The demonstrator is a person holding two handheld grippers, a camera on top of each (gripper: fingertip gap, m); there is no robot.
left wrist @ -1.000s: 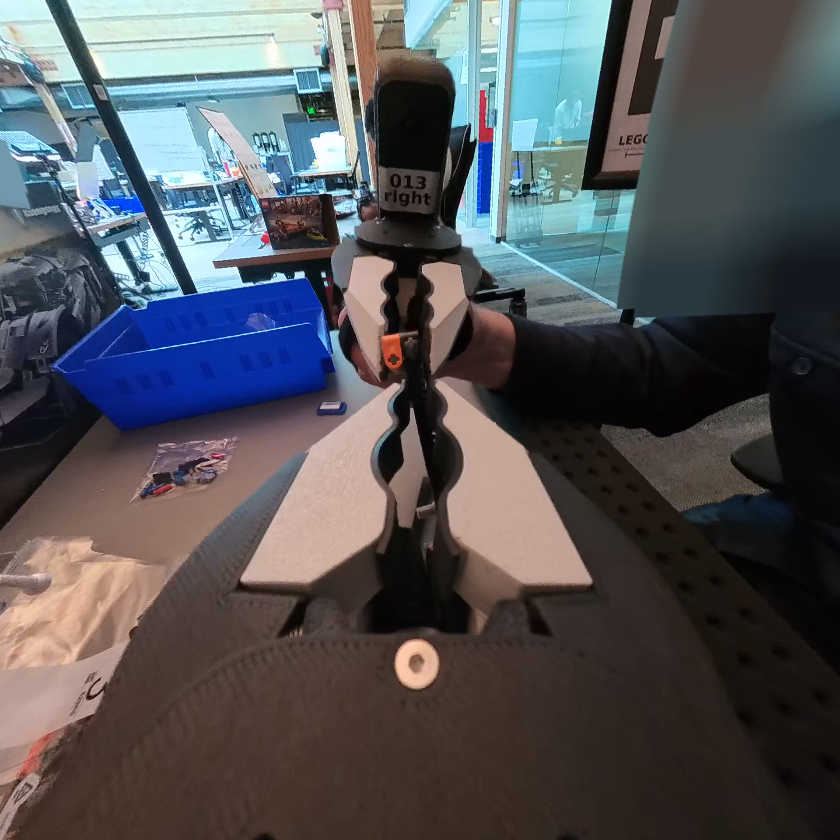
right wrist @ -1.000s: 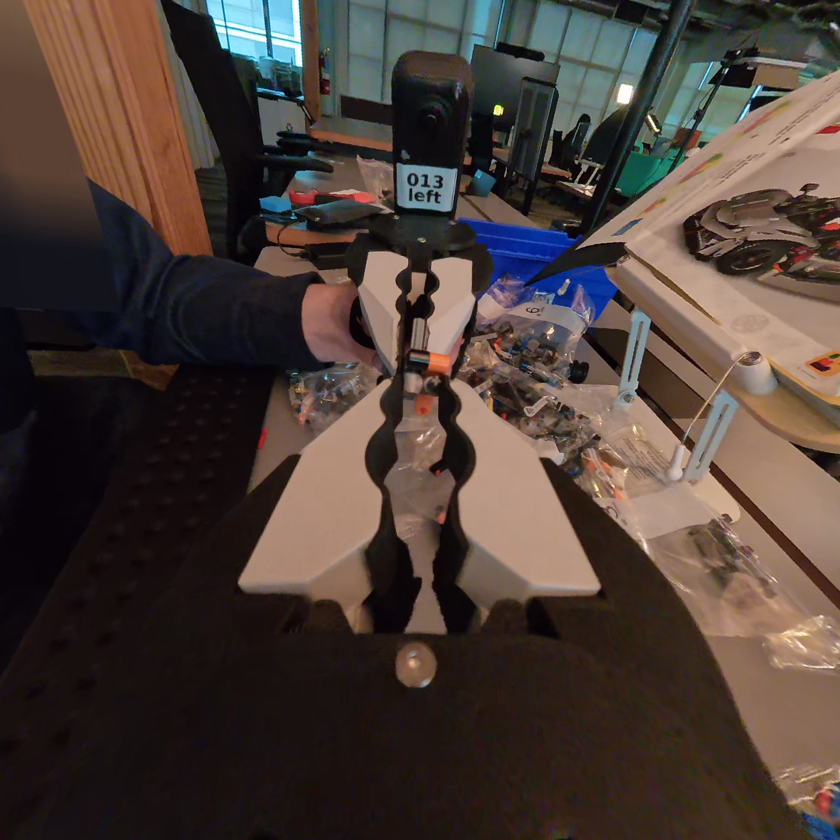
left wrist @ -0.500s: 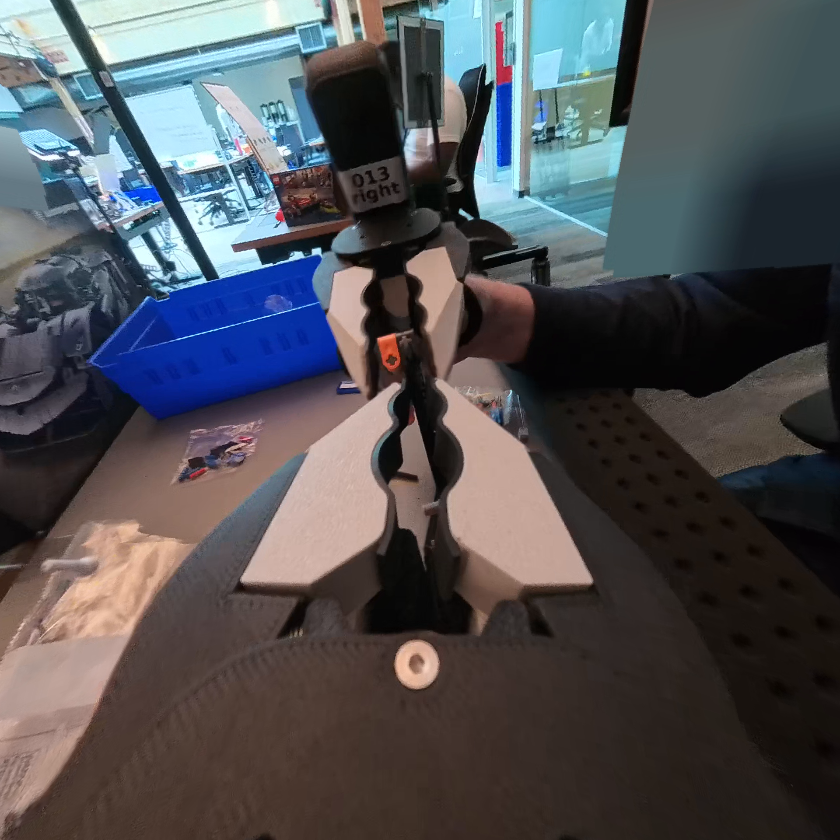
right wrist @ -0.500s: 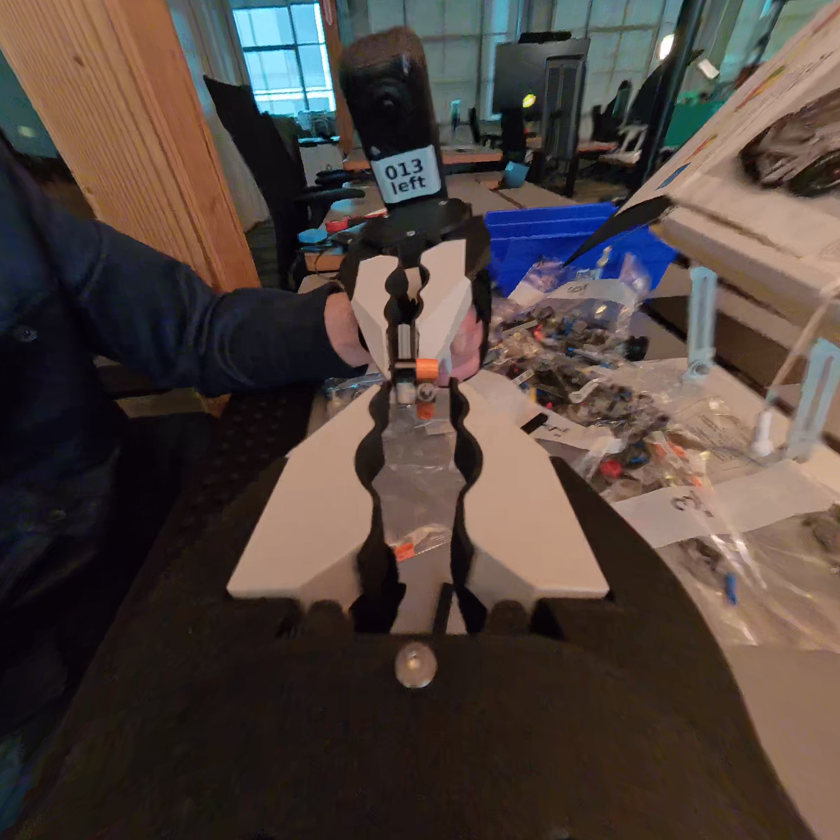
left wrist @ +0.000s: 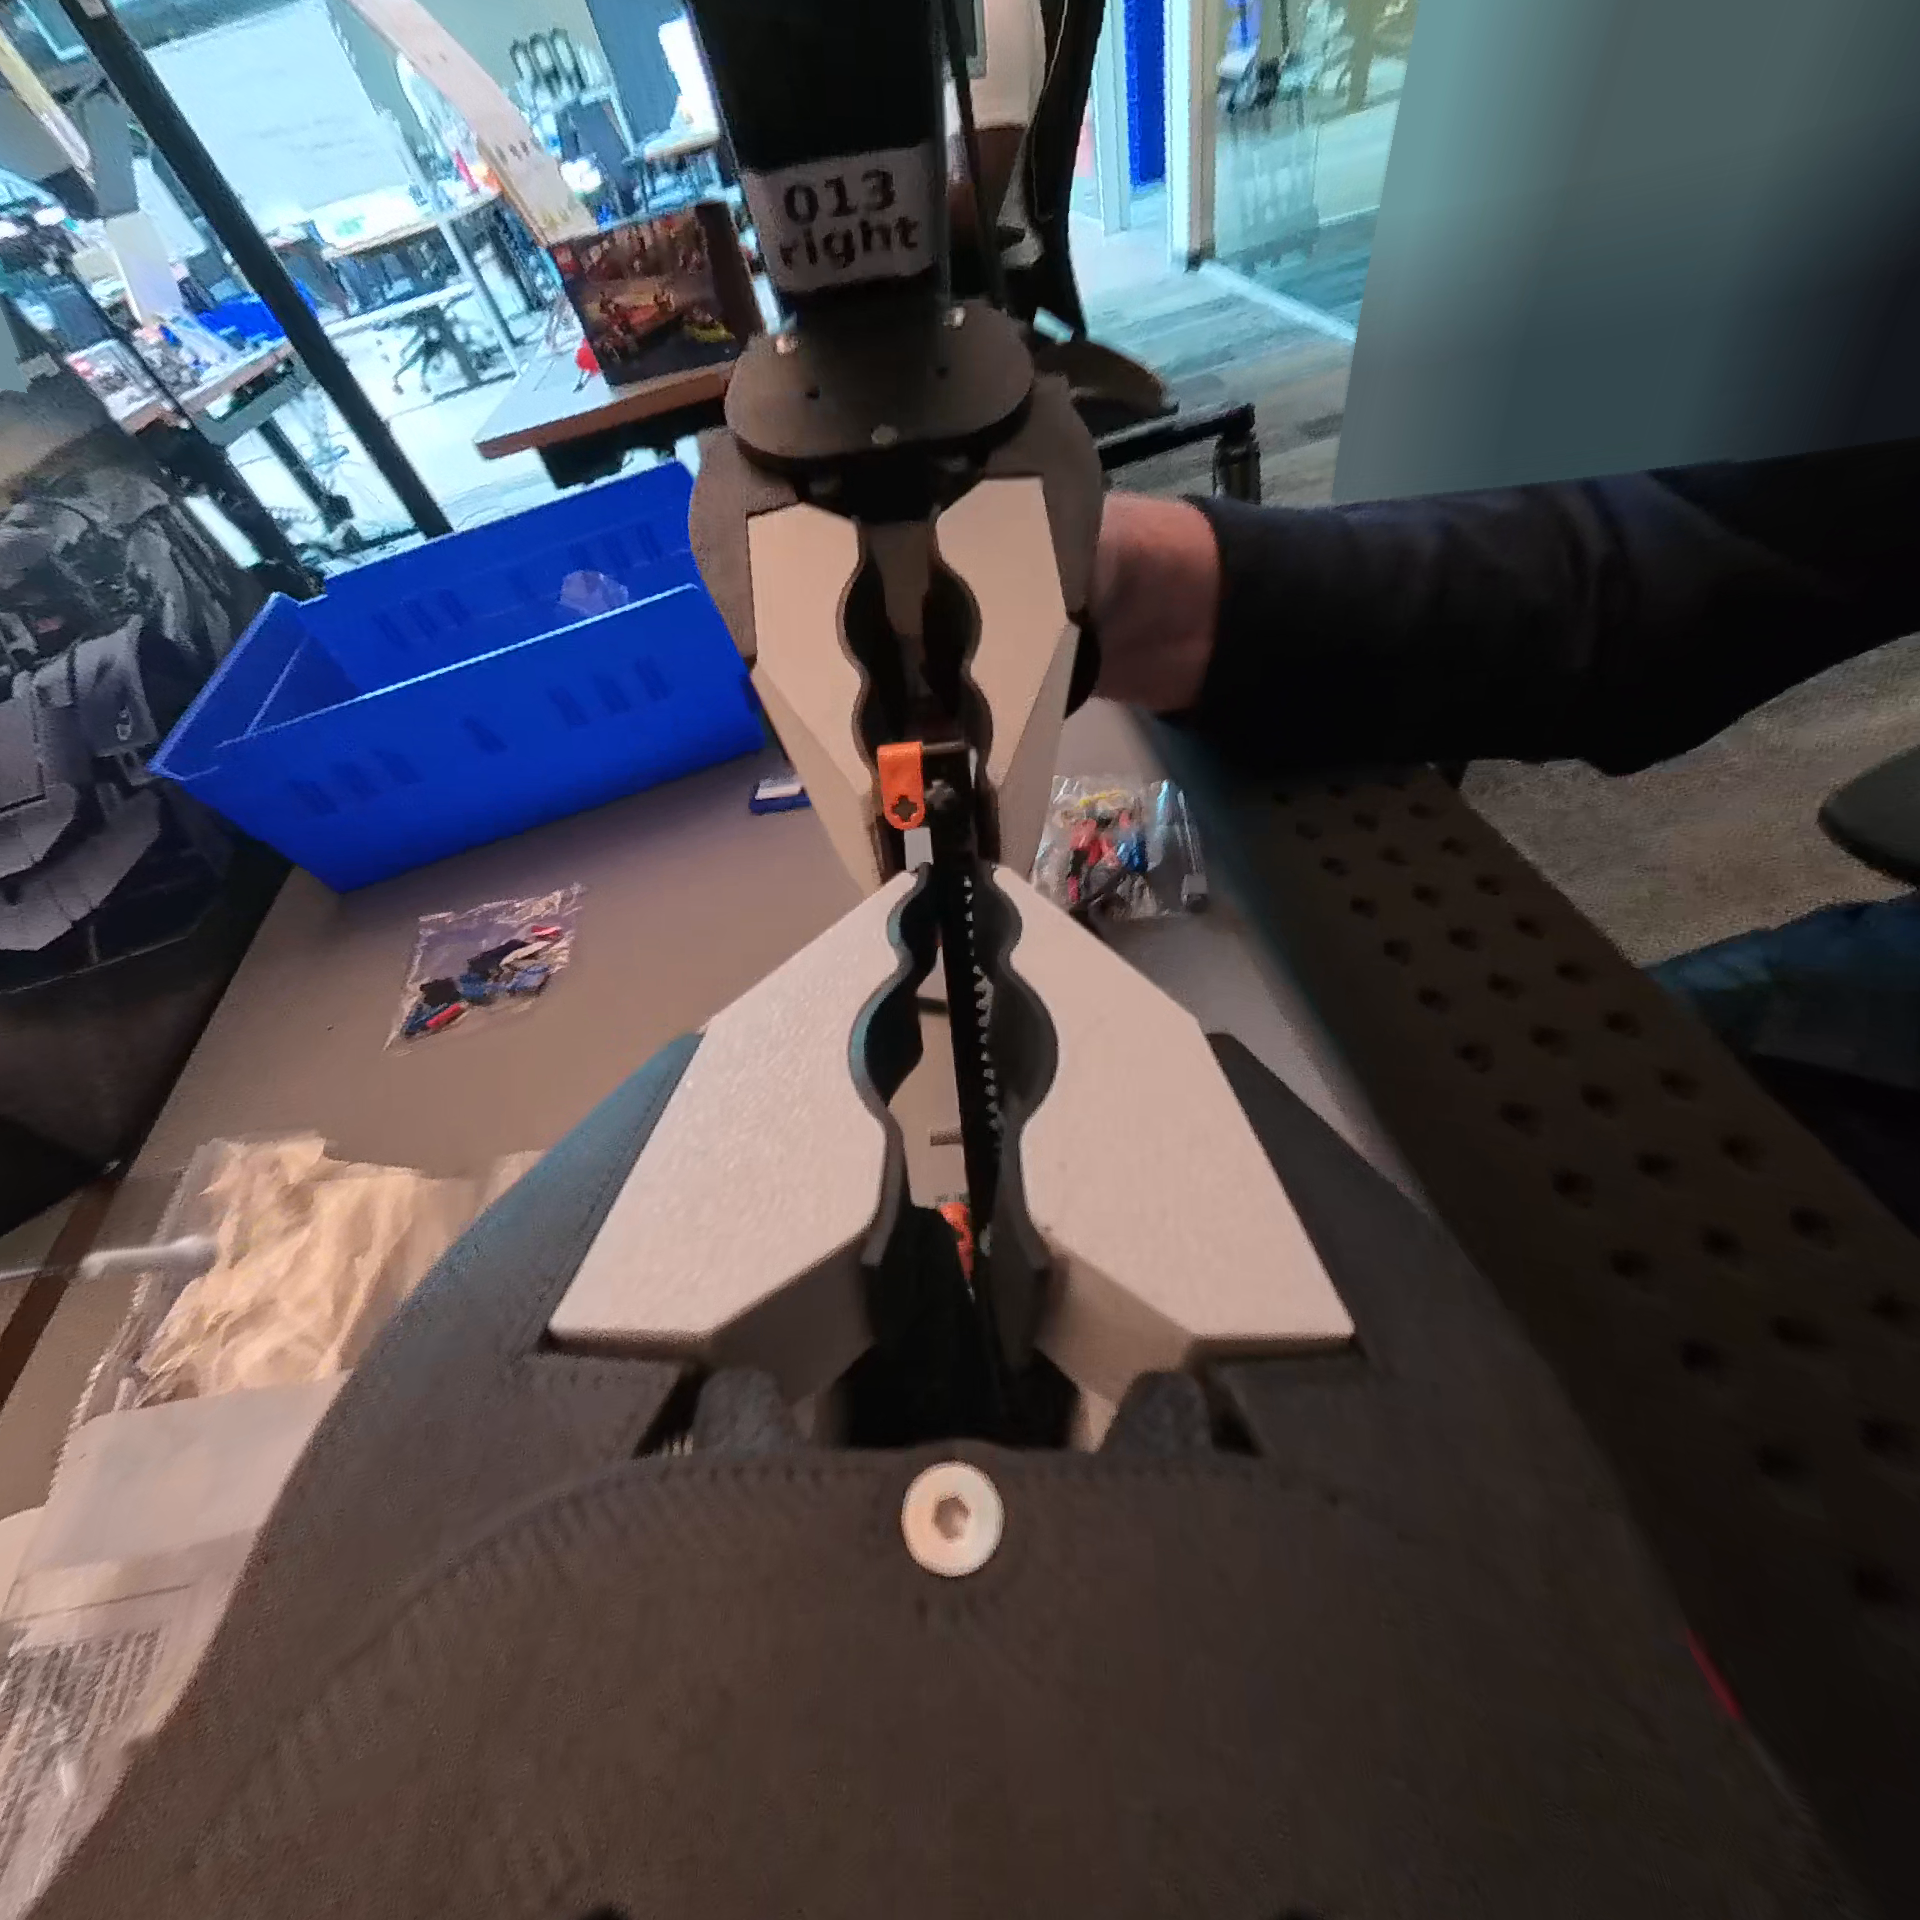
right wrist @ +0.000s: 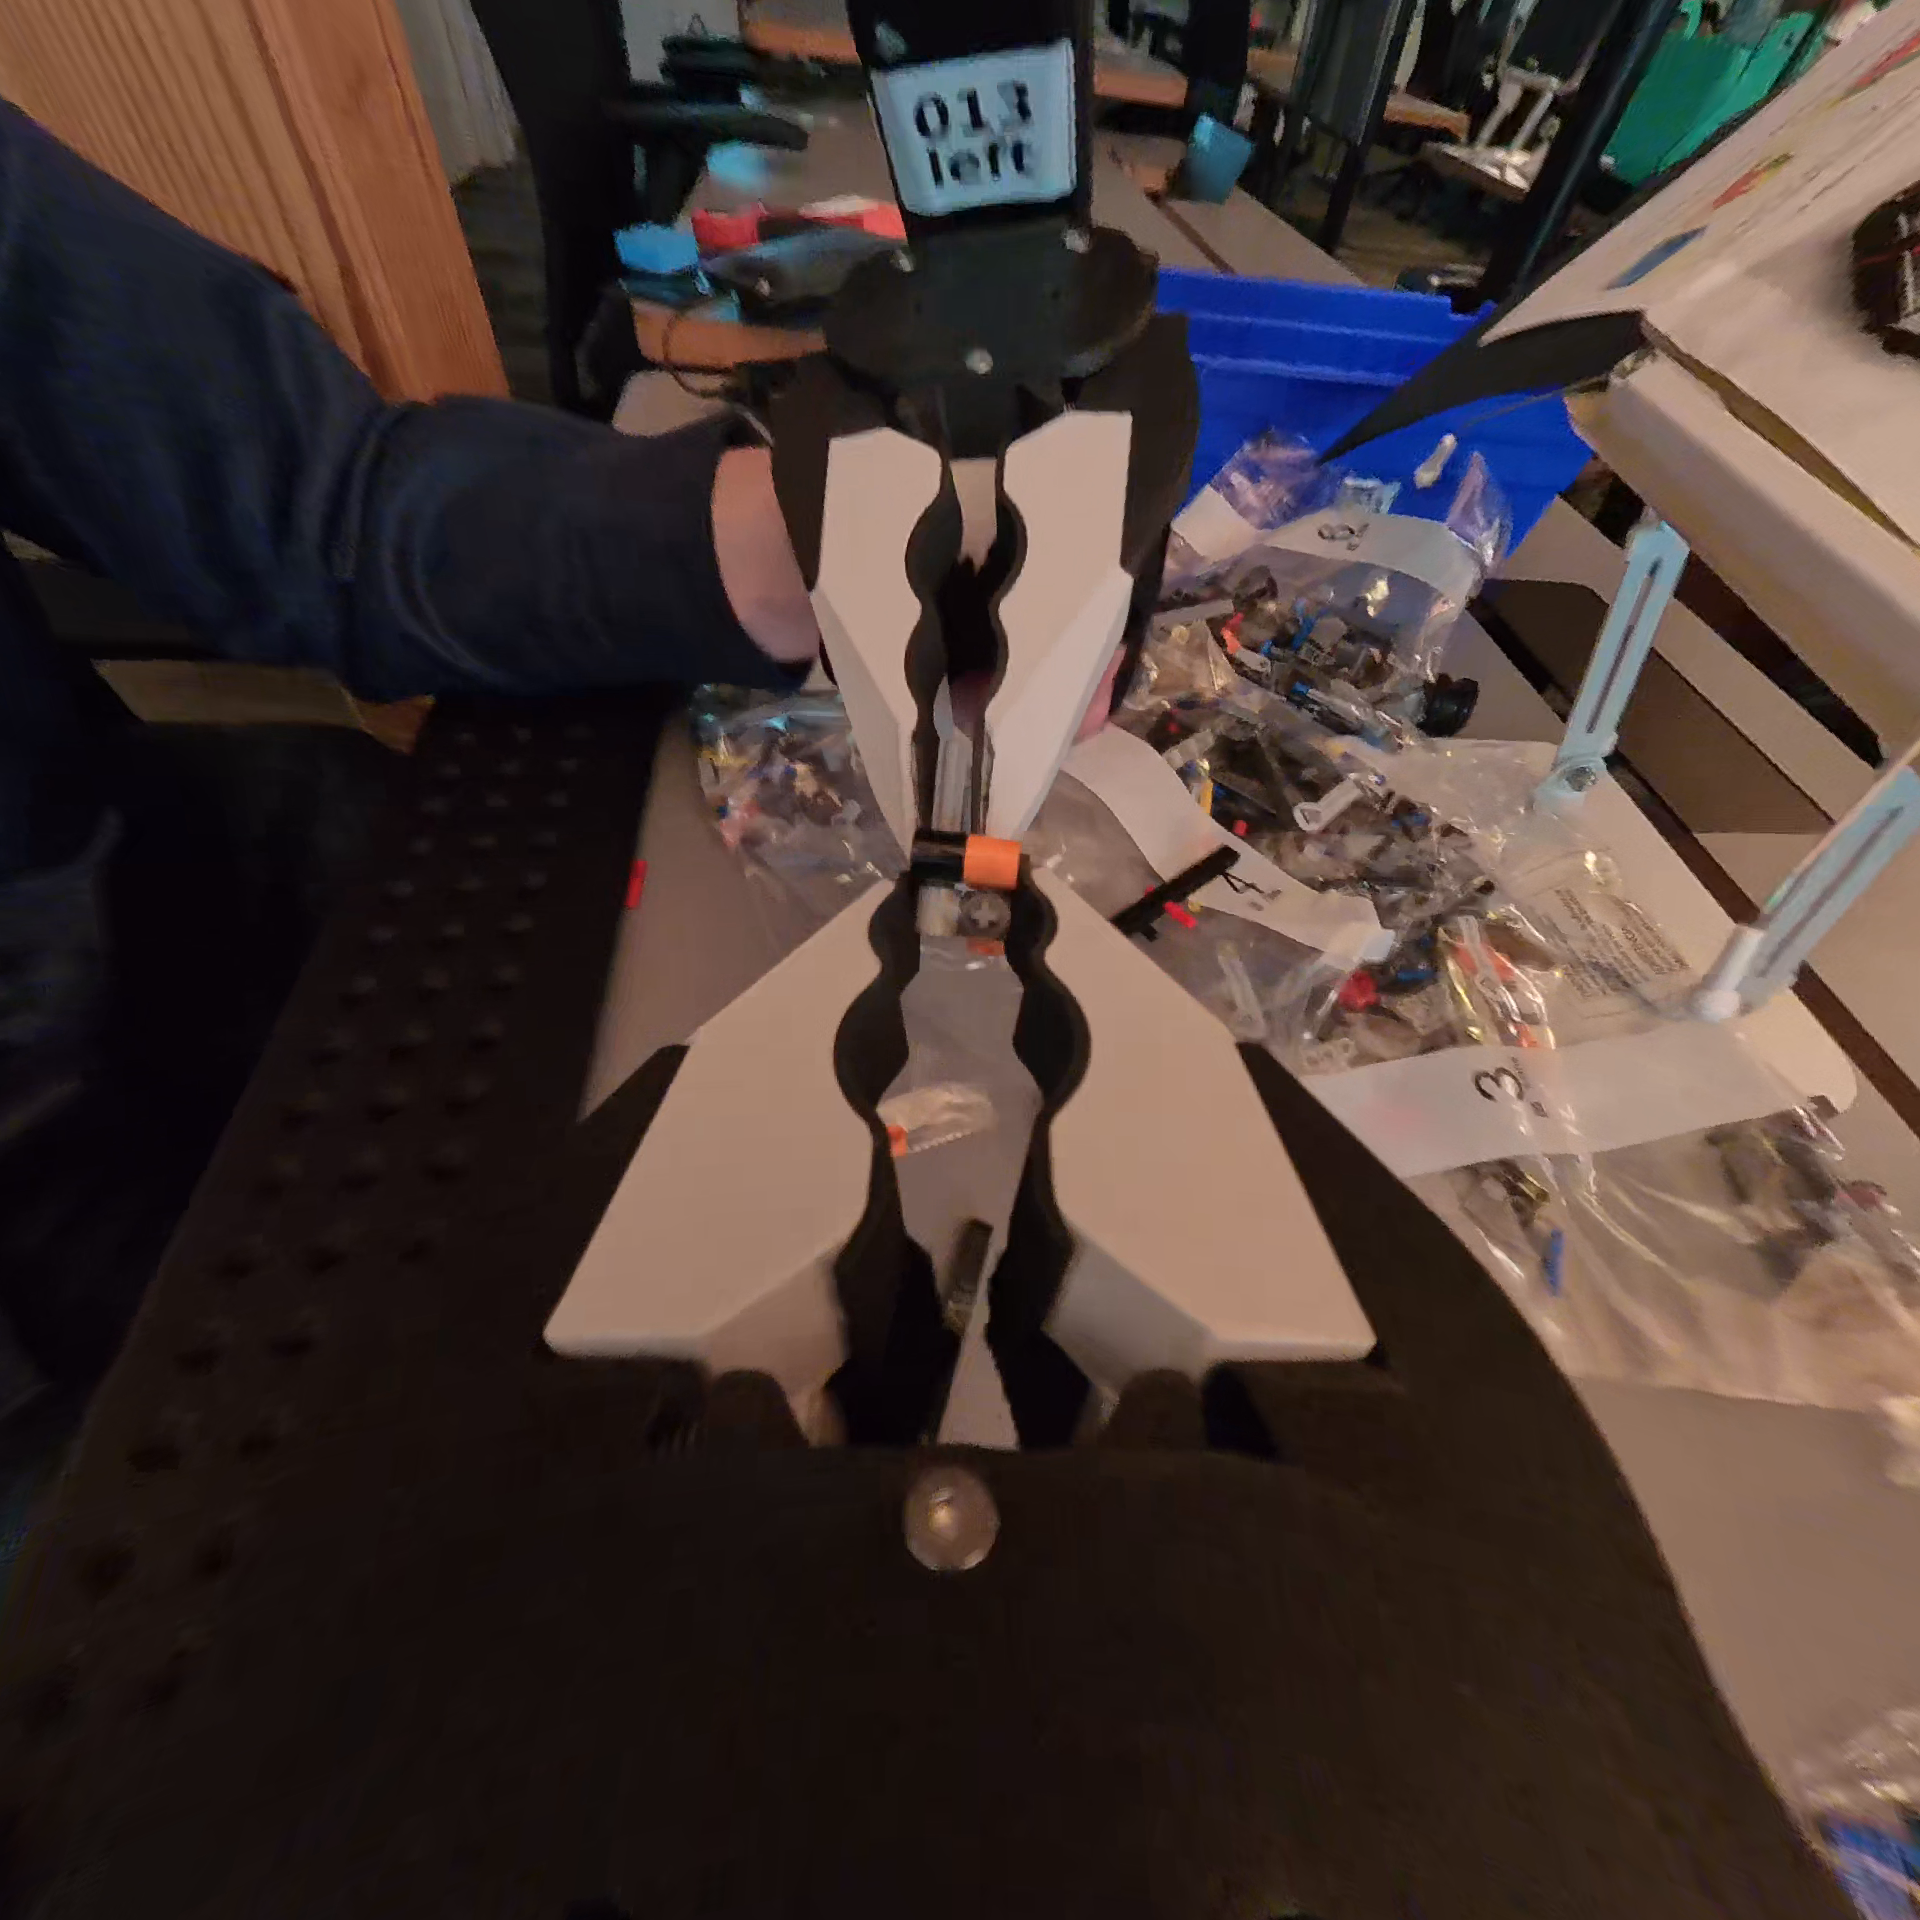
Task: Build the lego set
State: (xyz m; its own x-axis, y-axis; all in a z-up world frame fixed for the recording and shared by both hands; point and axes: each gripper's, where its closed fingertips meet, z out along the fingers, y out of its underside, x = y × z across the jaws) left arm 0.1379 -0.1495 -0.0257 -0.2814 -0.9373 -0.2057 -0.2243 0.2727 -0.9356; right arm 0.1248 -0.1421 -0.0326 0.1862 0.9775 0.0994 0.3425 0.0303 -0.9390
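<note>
While the left hand-held gripper (left wrist: 940,883) clamps a black toothed rack (left wrist: 971,997) and the right hand-held gripper (right wrist: 961,909) pinches the orange-and-black connector (right wrist: 971,860), misalignment could pop either piece loose.

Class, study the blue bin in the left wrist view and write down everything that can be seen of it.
The blue bin is an open-topped rectangular tub of bright blue, plastic-looking material, with rows of small slots along its long walls. A lengthwise wall seems to split it into two channels. Something pale and clear shows inside at the back; the rest of the interior is hidden. It stands upright at the far end of the grey table, left of the right gripper, with a small parts bag lying in front, apart from it.
</note>
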